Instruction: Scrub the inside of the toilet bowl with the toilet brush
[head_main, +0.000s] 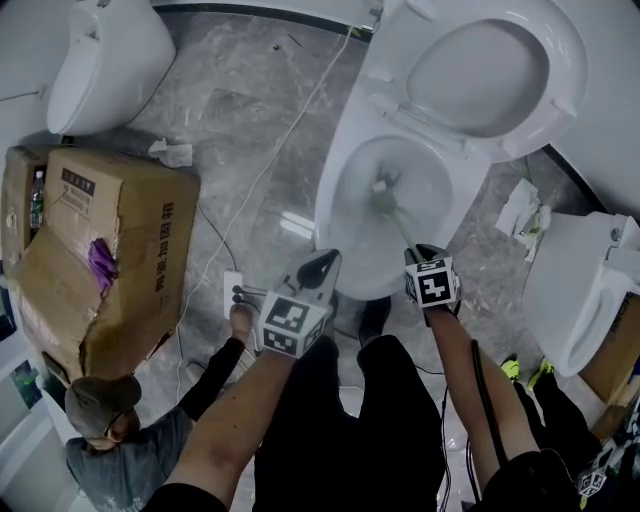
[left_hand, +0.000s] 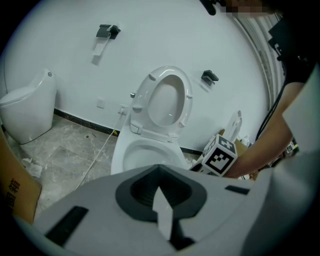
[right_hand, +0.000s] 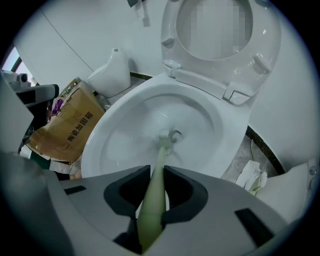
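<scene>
The white toilet (head_main: 338, 195) stands with seat and lid raised (head_main: 500, 60). My right gripper (head_main: 426, 254) is at the bowl's near rim, shut on the pale green handle of the toilet brush (head_main: 404, 228). The brush head (head_main: 384, 188) sits deep in the bowl, near the outlet. In the right gripper view the handle (right_hand: 156, 185) runs out between the jaws of the right gripper (right_hand: 152, 202) to the head (right_hand: 167, 136), inside the bowl (right_hand: 102, 137). My left gripper (head_main: 322, 264) hangs just left of the bowl's front, shut with nothing held; in the left gripper view the left gripper (left_hand: 161, 200) faces the toilet (left_hand: 120, 152).
A torn cardboard box (head_main: 110, 250) stands on the left. Other white fixtures stand at the far left (head_main: 105, 60) and at the right (head_main: 575, 290). A white cable (head_main: 270, 160) crosses the marble floor. Crumpled paper (head_main: 520, 210) lies right of the toilet. A person (head_main: 110, 430) crouches at the lower left.
</scene>
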